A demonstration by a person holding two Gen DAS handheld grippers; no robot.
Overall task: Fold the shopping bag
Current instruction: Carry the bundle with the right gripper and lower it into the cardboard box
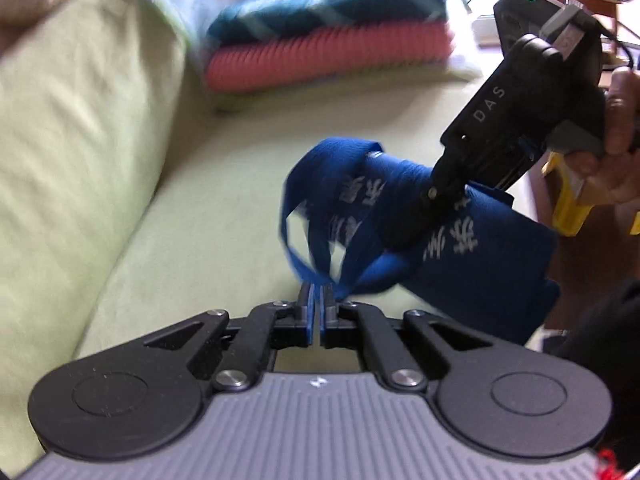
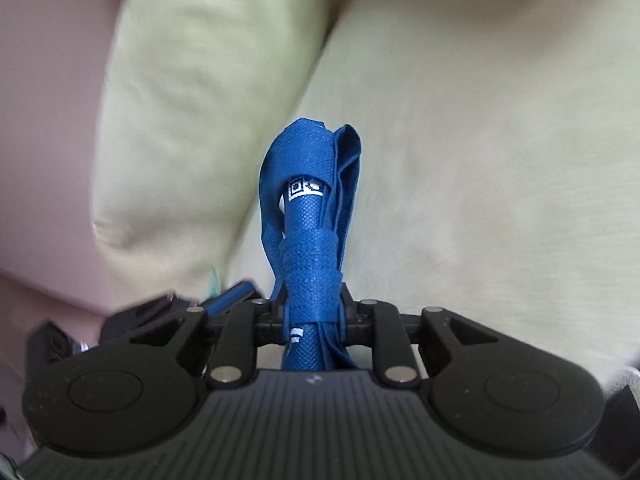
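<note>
While both tools grip the blue bag [image 1: 460, 248] (handles pinched), folded blankets [image 1: 328, 40] behind.

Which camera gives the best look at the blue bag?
The left wrist view: it shows the blue bag folded into a bundle with white lettering and looping handles, held over the green sofa by the right gripper. The right wrist view shows only a narrow rolled edge wrapped by a strap.

Matt woven-cloth shopping bag [image 2: 310, 216]
</note>
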